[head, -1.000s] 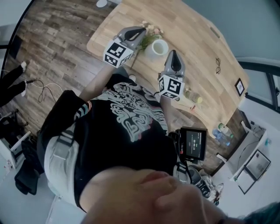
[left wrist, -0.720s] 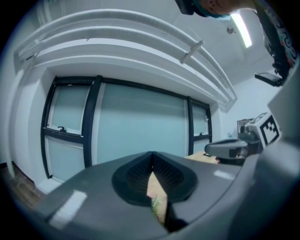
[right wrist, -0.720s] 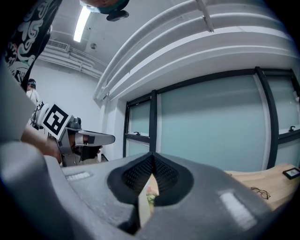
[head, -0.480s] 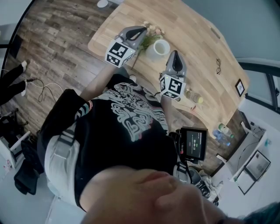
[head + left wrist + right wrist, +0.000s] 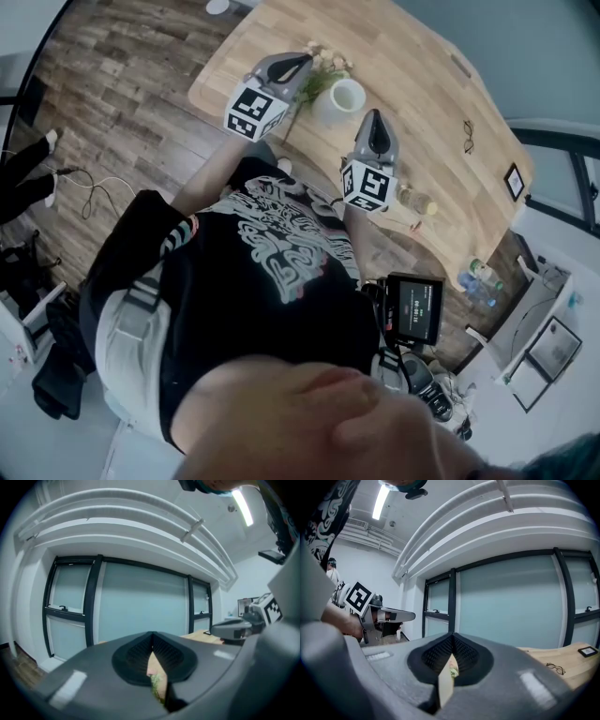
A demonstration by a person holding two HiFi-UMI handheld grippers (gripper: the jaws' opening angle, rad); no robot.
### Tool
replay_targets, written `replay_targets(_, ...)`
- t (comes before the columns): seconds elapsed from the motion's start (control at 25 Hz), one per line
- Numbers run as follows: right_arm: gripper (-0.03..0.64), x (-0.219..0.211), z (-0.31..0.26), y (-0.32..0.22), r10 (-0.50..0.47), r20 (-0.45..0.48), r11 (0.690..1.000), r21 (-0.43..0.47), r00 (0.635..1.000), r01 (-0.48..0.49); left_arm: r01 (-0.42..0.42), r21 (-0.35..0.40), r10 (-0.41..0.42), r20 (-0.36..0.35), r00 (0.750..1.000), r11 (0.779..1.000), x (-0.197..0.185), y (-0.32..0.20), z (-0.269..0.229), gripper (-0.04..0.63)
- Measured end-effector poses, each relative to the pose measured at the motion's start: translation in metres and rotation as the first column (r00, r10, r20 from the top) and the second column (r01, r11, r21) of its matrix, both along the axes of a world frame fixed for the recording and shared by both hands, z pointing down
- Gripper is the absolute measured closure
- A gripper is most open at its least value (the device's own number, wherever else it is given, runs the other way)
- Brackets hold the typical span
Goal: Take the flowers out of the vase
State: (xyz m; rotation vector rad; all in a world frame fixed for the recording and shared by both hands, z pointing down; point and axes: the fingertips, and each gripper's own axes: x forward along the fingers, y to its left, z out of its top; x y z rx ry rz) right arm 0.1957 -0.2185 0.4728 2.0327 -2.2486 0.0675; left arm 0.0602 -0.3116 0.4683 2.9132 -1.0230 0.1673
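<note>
In the head view a white vase (image 5: pixel 339 98) stands on the wooden table (image 5: pixel 412 84). A small bunch of pale pink flowers (image 5: pixel 325 64) with green leaves shows just left of the vase, a thin stem (image 5: pixel 289 127) running toward the table's near edge; whether they stand in the vase or lie beside it I cannot tell. My left gripper (image 5: pixel 302 62) is shut and empty, its tip right over the blooms. My right gripper (image 5: pixel 374 114) is shut and empty, just right of the vase. In each gripper view the jaws are pressed together (image 5: pixel 152 641) (image 5: pixel 452 641), with a sliver of flower showing through the slit.
Spectacles (image 5: pixel 467 139) and a small framed picture (image 5: pixel 513 186) lie further right on the table, and a small bottle (image 5: pixel 417 203) lies near its front edge. A screen device (image 5: pixel 415 307) hangs at the person's waist. Large windows fill the wall ahead.
</note>
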Motion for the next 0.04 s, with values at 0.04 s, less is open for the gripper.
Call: replay_targets(0.04, 0.618, -0.0017, 0.0004, 0.0007, -0.002, 0.0, 1.0, -0.002, 1.0, 0.002, 0.004, 0.0, -0.004, 0.0, 1.0, 1.0, -0.0019, -0.0004, -0.0004, 0.606)
